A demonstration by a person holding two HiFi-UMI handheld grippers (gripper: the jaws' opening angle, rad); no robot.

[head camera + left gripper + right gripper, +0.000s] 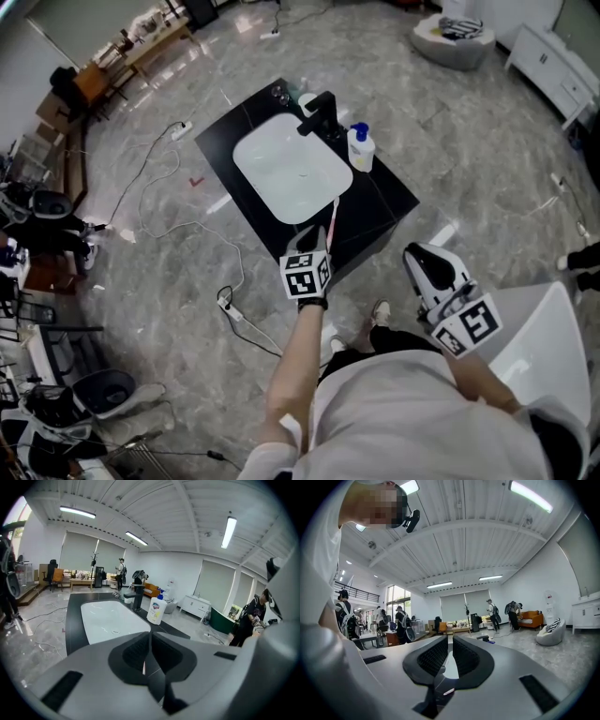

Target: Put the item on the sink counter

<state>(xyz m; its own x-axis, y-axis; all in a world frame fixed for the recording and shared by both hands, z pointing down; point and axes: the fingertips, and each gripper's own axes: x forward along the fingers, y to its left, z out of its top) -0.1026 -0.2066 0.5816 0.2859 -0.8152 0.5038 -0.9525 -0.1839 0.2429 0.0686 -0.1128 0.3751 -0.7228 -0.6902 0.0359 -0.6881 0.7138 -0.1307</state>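
A thin pink-and-white stick-like item (333, 223) pokes forward from my left gripper (317, 246), which is shut on it over the near edge of the black sink counter (380, 202). In the left gripper view only a sliver of the item (143, 667) shows between the closed jaws of the left gripper (149, 639). The counter (72, 620) carries a white basin (291, 167), a black faucet (321, 117) and a soap bottle (361, 148). My right gripper (419, 255) hangs shut and empty to the counter's right, near the person's body. In its own view the right gripper (451, 648) faces the room.
Cables and a power strip (232, 309) lie on the floor left of the counter. A beanbag (455, 37) and a white cabinet (553, 66) stand far right. A white curved object (553, 347) sits by the person's right side. Several people stand across the room.
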